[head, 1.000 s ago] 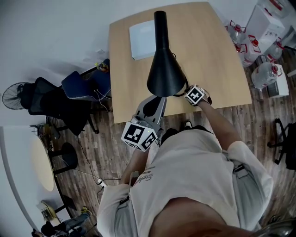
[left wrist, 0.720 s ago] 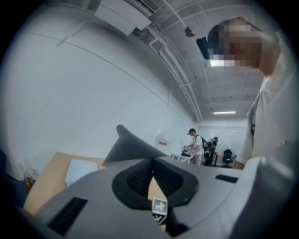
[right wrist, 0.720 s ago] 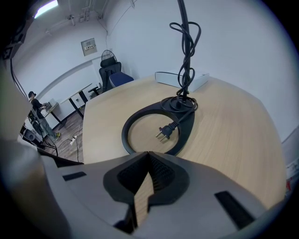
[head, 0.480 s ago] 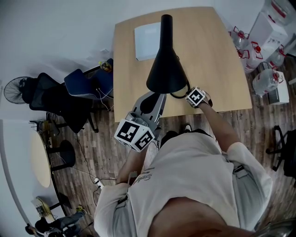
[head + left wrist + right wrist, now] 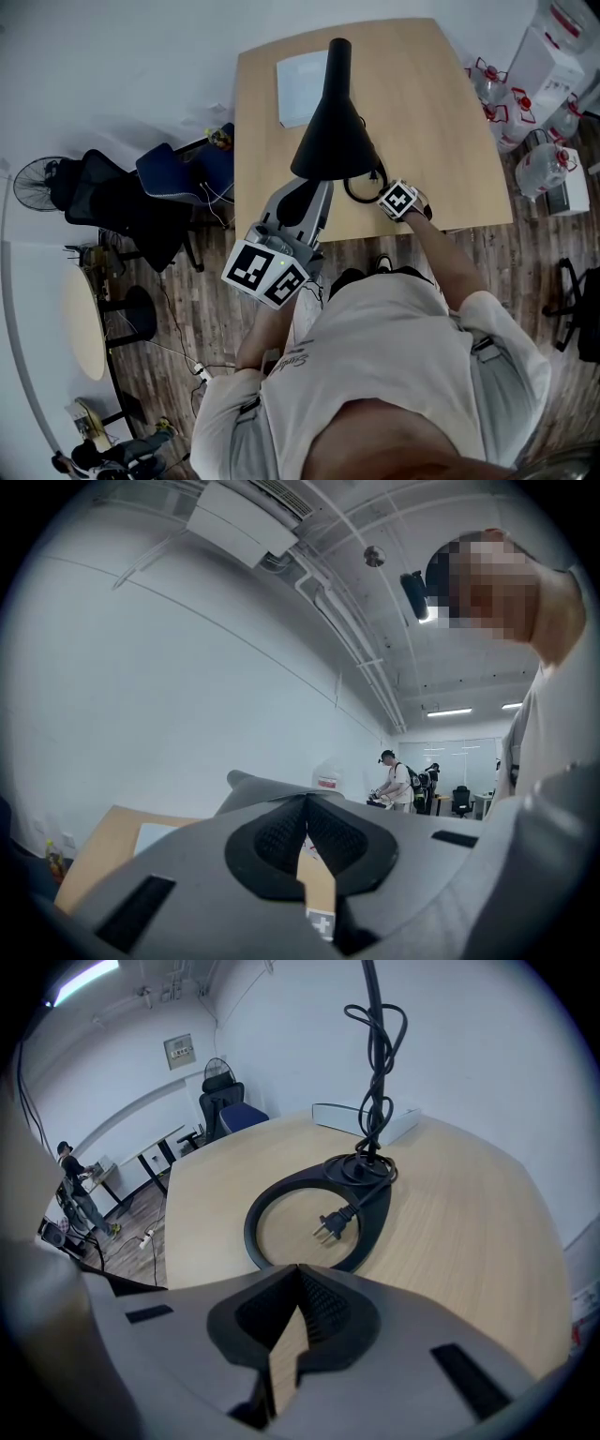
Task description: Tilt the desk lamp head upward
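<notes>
Black lamp head (image 5: 333,141) now sits slightly higher over the table's (image 5: 450,112) near edge; our left claw (image 5: 305,810), shut and empty, seems to be pushing it up, while our right claw (image 5: 298,1277) is shut too.

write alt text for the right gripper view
The right gripper, fingers shut and empty, points across a light wooden table at a black ring-shaped lamp base. A black two-pin plug lies inside the ring, its black cable twisting upward.
</notes>
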